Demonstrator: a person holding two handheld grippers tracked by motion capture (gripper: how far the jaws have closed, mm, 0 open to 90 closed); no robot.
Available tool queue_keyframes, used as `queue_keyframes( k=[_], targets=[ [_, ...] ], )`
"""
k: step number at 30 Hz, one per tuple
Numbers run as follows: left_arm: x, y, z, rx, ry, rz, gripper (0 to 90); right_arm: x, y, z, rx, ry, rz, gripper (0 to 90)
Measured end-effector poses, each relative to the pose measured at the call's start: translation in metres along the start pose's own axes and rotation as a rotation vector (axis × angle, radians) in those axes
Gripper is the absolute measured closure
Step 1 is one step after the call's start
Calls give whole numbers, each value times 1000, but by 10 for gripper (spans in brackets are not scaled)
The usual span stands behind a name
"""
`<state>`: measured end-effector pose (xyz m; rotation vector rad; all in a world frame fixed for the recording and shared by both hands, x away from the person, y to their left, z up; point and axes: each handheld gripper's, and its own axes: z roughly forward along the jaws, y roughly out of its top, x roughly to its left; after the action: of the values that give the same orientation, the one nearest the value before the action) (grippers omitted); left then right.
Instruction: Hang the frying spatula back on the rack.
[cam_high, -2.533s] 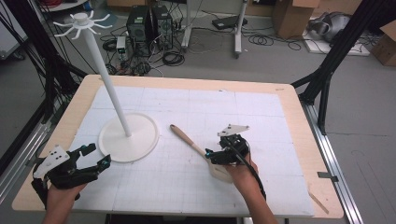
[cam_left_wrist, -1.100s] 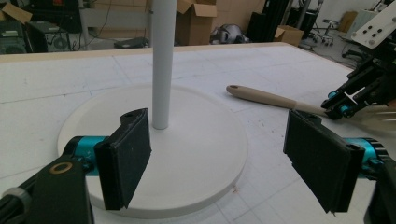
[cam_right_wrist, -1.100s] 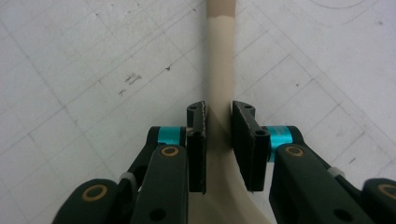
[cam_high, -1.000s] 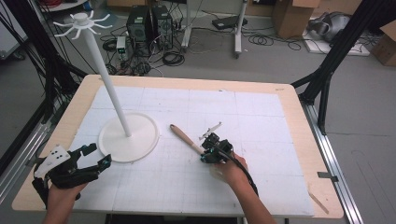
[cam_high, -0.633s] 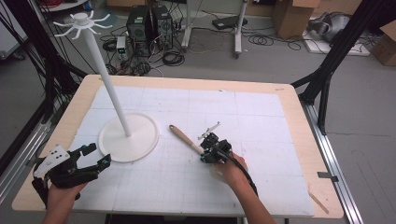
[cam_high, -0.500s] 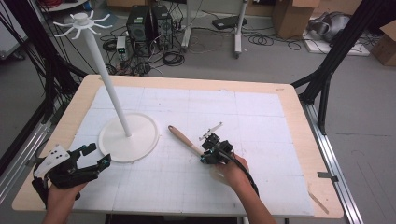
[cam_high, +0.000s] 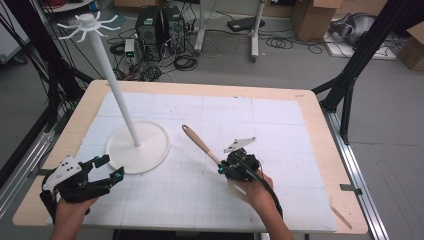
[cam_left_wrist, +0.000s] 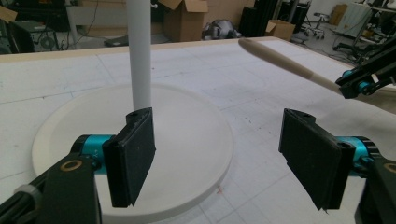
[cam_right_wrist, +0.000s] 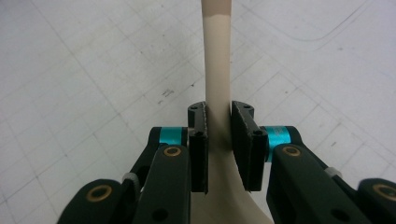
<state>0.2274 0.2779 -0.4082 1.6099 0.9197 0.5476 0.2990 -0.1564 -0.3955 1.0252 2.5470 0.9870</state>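
Wooden spatula is pinched by its neck in my right hand-held gripper, lifted; hanging it on the stand remains, left hand-held gripper spread.

A wooden table carries a white gridded mat; a white stand's round base rests left of centre.

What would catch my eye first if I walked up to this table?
Probably the tall white stand with spidery hooks on top, at the table's left. Next, the right gripper, near the middle, shut on a beige wooden spatula whose handle slants up toward the stand. The left gripper waits open at the near left.
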Motion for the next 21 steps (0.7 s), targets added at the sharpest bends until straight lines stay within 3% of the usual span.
queue_keyframes(
  k=[5, 12, 21],
  targets=[
    [-2, 0, 0, 0, 5, -4, 273, 2, -4, -11, -99, 5, 8, 771],
    [-4, 1, 1, 10, 11, 17, 273, 7, -3, -16, -182, 26, 0, 771],
    [-26, 12, 17, 23, -53, 24, 278, 19, -1, -19, -250, 49, -18, 771]
  ],
)
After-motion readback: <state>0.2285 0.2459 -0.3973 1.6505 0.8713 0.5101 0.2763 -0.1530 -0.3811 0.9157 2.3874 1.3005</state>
